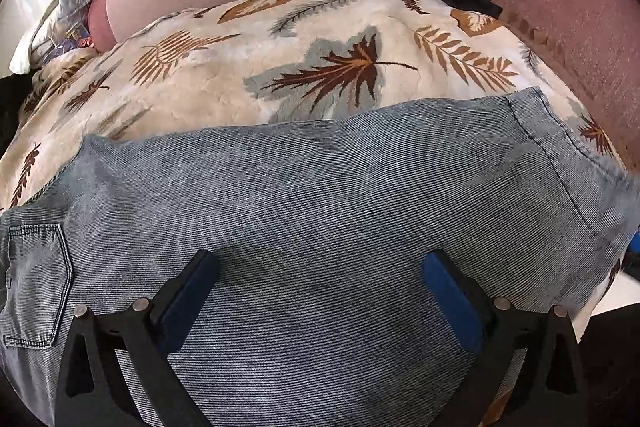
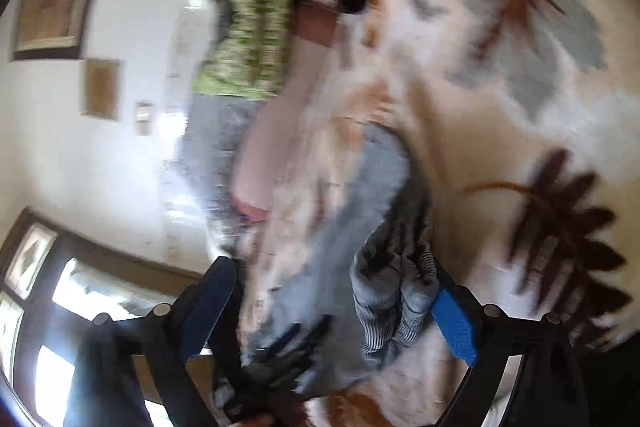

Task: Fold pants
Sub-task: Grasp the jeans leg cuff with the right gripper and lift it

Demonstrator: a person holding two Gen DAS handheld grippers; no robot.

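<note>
Pants (image 1: 320, 195) laid flat on leaf-print blanket (image 1: 248, 67); left hand-held gripper (image 1: 320, 263) held spread above denim (pocket at 8 o'clock). Right hand-held gripper (image 2: 336, 287) spread, bunched denim between jaws, unpinched.

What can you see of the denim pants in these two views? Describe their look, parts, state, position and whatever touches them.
The pants are light blue-grey denim with a fine diagonal weave. They lie spread fairly flat across a cream leaf-print blanket, with a stitched patch pocket at the left and a dark-stitched seam near the right edge. The open left gripper hovers over them, gripping nothing. In the blurred right wrist view, a bunched edge sits between the right gripper's wide-open jaws.
</note>
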